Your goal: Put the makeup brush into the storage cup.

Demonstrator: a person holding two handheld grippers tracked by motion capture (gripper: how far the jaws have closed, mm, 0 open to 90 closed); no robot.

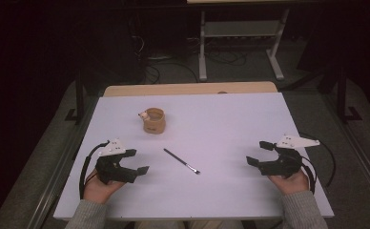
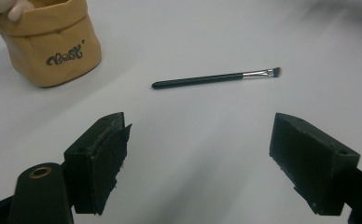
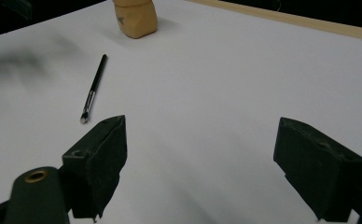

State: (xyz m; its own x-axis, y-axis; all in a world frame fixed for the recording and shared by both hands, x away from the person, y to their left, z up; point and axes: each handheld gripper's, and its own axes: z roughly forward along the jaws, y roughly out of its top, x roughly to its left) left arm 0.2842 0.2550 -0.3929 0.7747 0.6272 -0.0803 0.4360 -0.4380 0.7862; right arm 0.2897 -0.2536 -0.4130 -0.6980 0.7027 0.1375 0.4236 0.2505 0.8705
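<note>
Both my claws, left (image 1: 134, 169) and right (image 1: 258, 153), gape wide, empty. The thin brush (image 1: 181, 161) near the cup (image 1: 155, 120) may roll from a careless pinch.

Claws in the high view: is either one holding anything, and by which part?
Nothing is held. Left claw and right claw are open and empty; the makeup brush lies untouched between them.

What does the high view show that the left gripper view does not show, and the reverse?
High view alone: both hands, the left gripper and right gripper, each open and apart from everything, the table's wooden far edge and a metal stand on the floor behind. Left gripper view alone: dark lettering on the tan pot's side and the brush's silver ferrule. Both: the white table, the tan pot and the black brush lying flat.
</note>
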